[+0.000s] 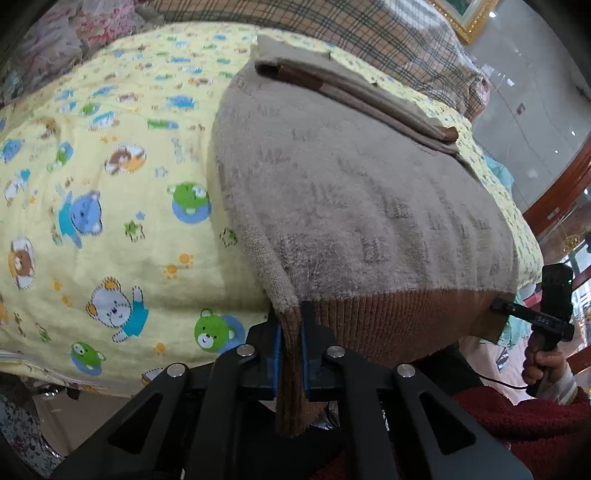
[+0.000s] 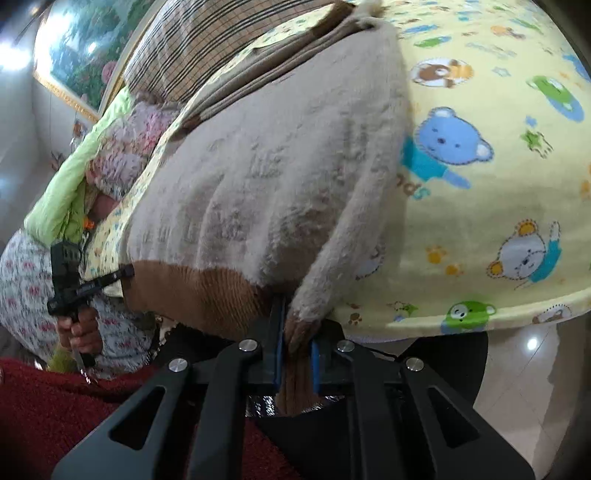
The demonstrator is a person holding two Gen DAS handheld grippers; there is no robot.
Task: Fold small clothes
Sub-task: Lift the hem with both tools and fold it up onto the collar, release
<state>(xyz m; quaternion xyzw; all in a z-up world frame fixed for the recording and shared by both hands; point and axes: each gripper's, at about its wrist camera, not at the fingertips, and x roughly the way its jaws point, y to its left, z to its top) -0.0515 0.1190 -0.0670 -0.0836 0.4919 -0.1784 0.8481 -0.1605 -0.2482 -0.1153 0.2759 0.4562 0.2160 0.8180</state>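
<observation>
A small beige fuzzy sweater (image 1: 354, 206) with a brown ribbed hem lies spread on a yellow cartoon-bear blanket (image 1: 103, 177); its sleeves are folded across the far end. My left gripper (image 1: 291, 325) is shut on the hem's left corner. My right gripper shows at the right of the left wrist view (image 1: 496, 305), pinching the hem's other corner. In the right wrist view the sweater (image 2: 266, 177) fills the middle and my right gripper (image 2: 297, 328) is shut on the brown hem corner. The left gripper (image 2: 129, 272) shows at the left of this view, clamped on the hem.
The blanket (image 2: 498, 147) covers a raised surface whose near edge drops to a tiled floor (image 2: 524, 369). A plaid cushion (image 1: 388, 33) lies at the far end. Green and pink clothes (image 2: 107, 155) are piled beside it. A framed picture (image 2: 77, 48) hangs on the wall.
</observation>
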